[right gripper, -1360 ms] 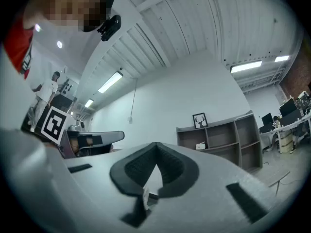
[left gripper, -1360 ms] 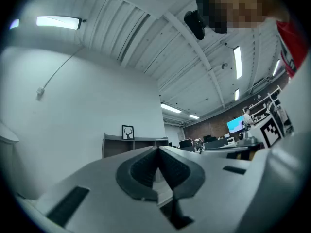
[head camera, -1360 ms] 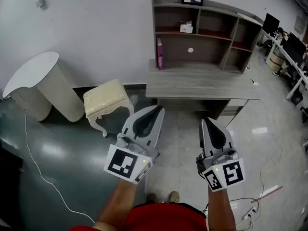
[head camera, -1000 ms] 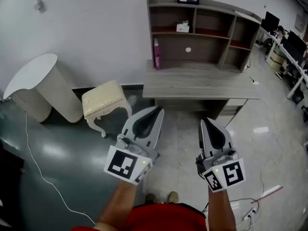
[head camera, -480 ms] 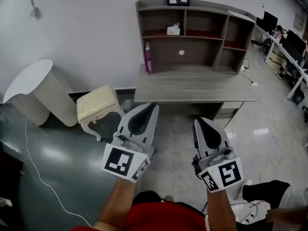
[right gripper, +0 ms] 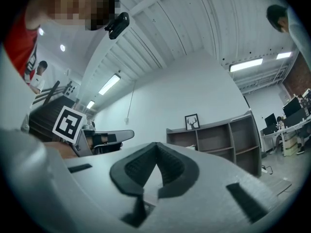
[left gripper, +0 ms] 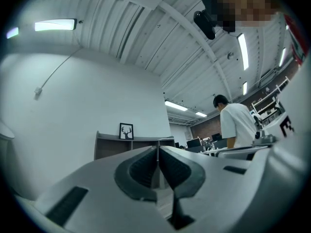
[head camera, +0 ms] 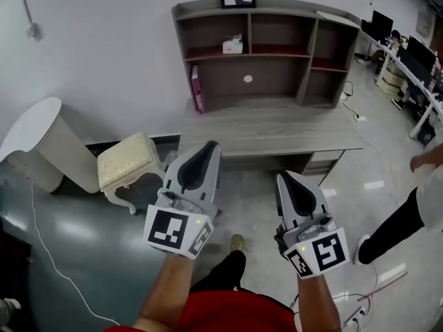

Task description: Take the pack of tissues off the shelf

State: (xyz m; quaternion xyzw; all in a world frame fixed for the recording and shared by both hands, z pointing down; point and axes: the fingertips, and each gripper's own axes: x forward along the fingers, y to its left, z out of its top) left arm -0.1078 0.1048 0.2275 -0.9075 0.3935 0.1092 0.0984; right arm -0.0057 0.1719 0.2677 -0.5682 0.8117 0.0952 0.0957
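Presently, approach step: left gripper (head camera: 206, 151), right gripper (head camera: 286, 180) both pressed together, empty; probable pack of tissues (head camera: 232, 45) well ahead on shelf (head camera: 291, 9); next, close in, spread jaws.

2 hand-held grippers (head camera: 210, 146) (head camera: 283, 177), 1 tissue pack (head camera: 232, 45), 1 book (head camera: 197, 88)
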